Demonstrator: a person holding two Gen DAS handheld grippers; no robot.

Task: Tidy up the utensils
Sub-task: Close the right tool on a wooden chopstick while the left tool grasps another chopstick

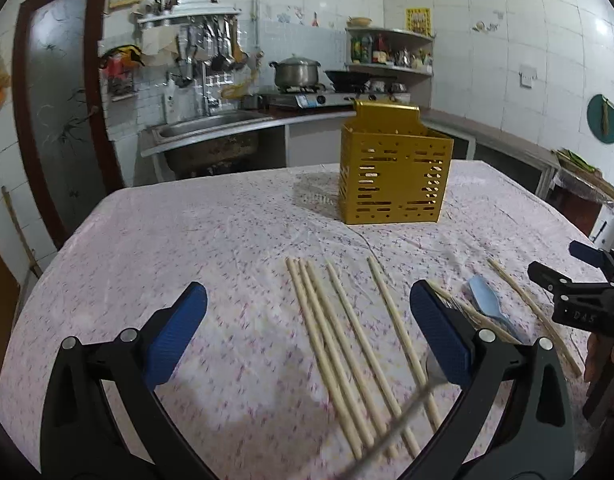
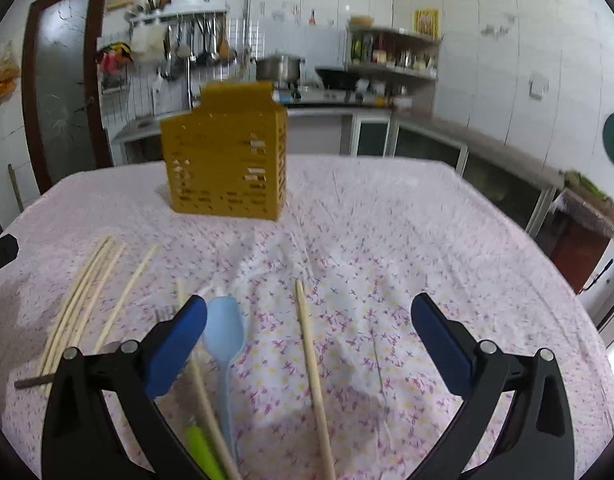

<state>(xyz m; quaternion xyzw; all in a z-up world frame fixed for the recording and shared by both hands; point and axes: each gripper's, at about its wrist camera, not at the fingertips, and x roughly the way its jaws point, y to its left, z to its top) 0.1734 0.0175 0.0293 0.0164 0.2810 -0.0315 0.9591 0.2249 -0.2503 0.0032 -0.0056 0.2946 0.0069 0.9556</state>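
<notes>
Partly hidden fork (image 2: 163,314) behind spoon (image 2: 223,326)

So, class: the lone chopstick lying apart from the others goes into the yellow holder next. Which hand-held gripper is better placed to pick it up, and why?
The right hand-held gripper: it is open, and the lone chopstick lies between its fingers. The left hand-held gripper, also open, hovers over the chopstick bundle instead. Both face the yellow holder.

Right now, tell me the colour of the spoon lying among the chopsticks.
Light blue. The spoon shows best in the right wrist view.
</notes>
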